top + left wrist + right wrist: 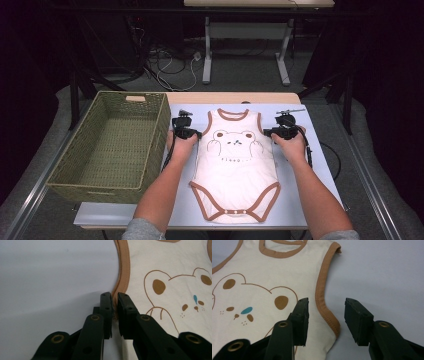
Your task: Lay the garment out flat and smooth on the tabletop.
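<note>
A cream baby bodysuit with brown trim and a bear print lies flat, neck away from me, on the pale blue table top. My left gripper sits at its left armhole. In the left gripper view the jaws are pinched on the brown trim at the armhole's lower end. My right gripper is at the right armhole. In the right gripper view its jaws stand apart, straddling the trim without pressing it.
A green woven basket with nothing in it stands at the left, close to my left forearm. The table's far edge runs just beyond the bodysuit's neck. Behind it are cables on the floor and another table's white legs.
</note>
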Available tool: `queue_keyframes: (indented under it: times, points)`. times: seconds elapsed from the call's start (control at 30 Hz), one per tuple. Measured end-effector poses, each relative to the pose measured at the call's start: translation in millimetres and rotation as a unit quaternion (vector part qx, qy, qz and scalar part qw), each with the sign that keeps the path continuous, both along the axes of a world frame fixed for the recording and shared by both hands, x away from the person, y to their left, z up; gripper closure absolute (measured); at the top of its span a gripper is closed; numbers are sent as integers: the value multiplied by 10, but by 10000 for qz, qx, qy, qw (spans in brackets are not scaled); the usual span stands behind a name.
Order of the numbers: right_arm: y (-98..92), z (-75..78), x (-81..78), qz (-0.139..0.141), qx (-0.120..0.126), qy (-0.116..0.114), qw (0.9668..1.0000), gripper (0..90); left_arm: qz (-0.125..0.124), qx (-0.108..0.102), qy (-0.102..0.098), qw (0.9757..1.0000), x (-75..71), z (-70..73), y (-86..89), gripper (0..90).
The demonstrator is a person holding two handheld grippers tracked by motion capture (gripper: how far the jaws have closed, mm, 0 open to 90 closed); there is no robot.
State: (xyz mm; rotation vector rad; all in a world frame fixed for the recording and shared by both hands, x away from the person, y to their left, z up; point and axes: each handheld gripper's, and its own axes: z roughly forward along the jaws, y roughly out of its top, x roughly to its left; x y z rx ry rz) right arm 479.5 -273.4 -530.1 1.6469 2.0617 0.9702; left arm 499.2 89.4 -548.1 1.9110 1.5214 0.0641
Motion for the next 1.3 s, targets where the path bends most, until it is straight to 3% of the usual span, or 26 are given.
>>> queue_keyframes:
  times: [0.27,0.5,0.67,0.77,0.97,1.3]
  points:
    - [-21,-53,21,-238,91,252,9994,576,-41,138,-102,9998,-9,23,-8,872]
    - [-80,-123,43,-289,125,463,9984,614,-63,112,-145,9998,-12,37,-1,872]
    - [-118,-169,23,-250,200,432,9986,666,-78,129,-123,9998,-12,27,-8,873]
    - [-116,-165,16,-182,98,460,9987,704,-87,141,-118,9998,-13,23,-17,872]
    - [-34,-166,3,2,-394,325,9987,780,-96,170,-139,9997,-9,25,-8,873]
    - [9,-163,3,80,-593,279,9978,882,-142,177,-155,9996,-12,30,-6,873]
